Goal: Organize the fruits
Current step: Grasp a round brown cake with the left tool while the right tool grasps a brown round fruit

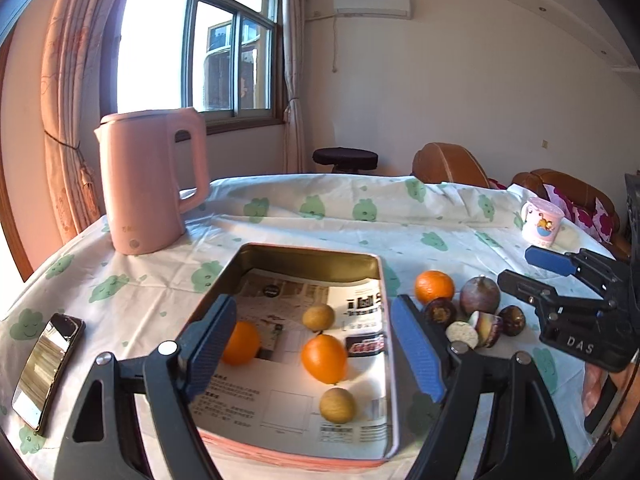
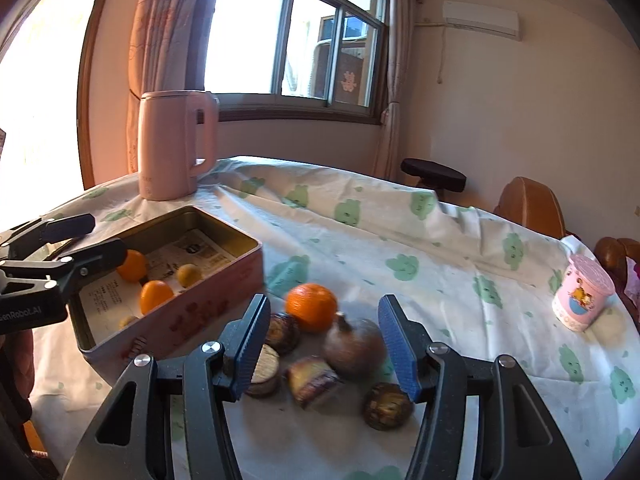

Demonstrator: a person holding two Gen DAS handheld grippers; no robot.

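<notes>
A pink tin box [image 1: 390,300] lined with printed paper holds two oranges [image 1: 324,359] and two small brown fruits [image 1: 337,405]; it also shows in the right wrist view [image 2: 188,312]. My left gripper [image 1: 316,350] is open and empty, hovering over the box. Right of the box lies a pile: an orange [image 2: 312,307], a large brown round fruit [image 2: 354,347] and several dark mangosteen pieces [image 2: 312,380]. My right gripper [image 2: 326,350] is open and empty, just above this pile; it also shows in the left wrist view [image 1: 536,276].
A pink kettle [image 1: 152,180] stands at the table's far left. A phone [image 1: 48,368] lies left of the box. A pink cartoon cup [image 2: 582,298] sits at the far right. The table has a white cloth [image 2: 400,240] with green prints.
</notes>
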